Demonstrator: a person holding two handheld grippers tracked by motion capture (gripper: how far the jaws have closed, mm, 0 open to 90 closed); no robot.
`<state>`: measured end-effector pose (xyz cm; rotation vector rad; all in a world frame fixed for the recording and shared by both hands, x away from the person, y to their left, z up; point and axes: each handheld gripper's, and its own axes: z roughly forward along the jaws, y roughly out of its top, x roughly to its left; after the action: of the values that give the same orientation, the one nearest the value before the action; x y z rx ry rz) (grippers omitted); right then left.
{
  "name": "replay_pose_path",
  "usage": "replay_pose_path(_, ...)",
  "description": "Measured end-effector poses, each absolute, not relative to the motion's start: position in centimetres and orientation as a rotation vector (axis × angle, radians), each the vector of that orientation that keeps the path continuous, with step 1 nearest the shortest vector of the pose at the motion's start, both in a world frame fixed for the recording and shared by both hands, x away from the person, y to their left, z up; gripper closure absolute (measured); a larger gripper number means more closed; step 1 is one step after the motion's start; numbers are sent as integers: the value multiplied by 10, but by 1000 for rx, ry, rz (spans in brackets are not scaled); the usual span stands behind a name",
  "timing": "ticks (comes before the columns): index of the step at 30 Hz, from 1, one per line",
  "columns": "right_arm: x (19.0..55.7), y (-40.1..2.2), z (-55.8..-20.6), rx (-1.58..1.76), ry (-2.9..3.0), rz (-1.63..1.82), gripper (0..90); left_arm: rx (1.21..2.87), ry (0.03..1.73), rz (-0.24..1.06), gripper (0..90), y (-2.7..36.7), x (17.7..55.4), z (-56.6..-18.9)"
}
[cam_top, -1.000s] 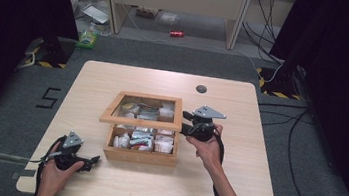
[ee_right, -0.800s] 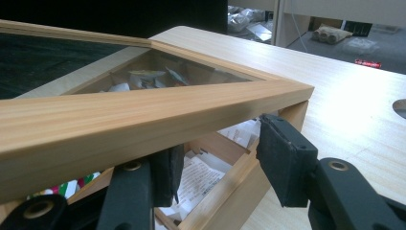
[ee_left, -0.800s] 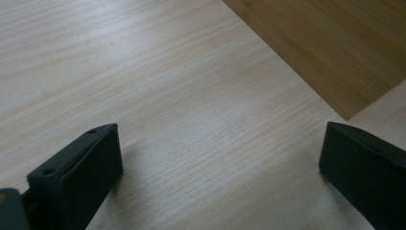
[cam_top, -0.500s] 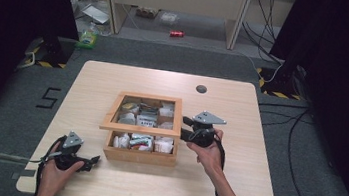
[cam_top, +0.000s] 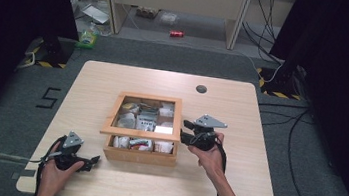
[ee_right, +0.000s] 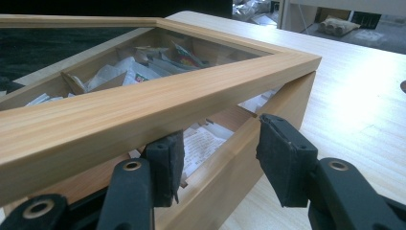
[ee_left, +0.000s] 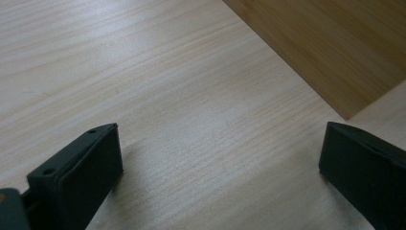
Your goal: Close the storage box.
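Left tool (cam_top: 88, 160) first — it sits low near the front left corner of the desk (cam_top: 231, 195), jaws spread wide with nothing but bare wood grain between them in the left gripper view, and the hand (cam_top: 54, 176) behind it looks parked, likely kept out of the way while the other side works. Moving to the middle, the wooden box (cam_top: 140, 154) stands on the desk with its glass-paned lid (cam_top: 144, 116) raised partway, hinged at the far edge, so the front row of compartments (cam_top: 142, 144) lies exposed with paper packets (cam_top: 129, 143) in it. Over at the right, the right tool (cam_top: 186, 131) comes in at the lid's near right corner — the right gripper view shows its jaws half spread and straddling the box's side wall (ee_right: 239, 163), one jaw inside under the lid frame (ee_right: 143, 108), the other outside. That inner jaw appears to prop the frame from beneath rather than pinch it, which would explain why the lid hangs tilted instead of dropping; whether the pads actually press the wall, I can't tell.
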<state>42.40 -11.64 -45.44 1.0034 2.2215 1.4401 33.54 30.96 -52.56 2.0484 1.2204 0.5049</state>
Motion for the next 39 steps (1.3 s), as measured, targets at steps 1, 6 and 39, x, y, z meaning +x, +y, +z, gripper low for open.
replay_pose_path(1,424,-117,-454,999,2221,1441,522,2048,1221,504,3,310,335,-526)
replay_pose_path(6,423,-120,-454,994,2223,1449,523,2048,1221,504,3,310,335,-526)
replay_pose_path(39,425,-142,-454,1023,2167,1420,512,2049,1217,502,3,309,335,-526)
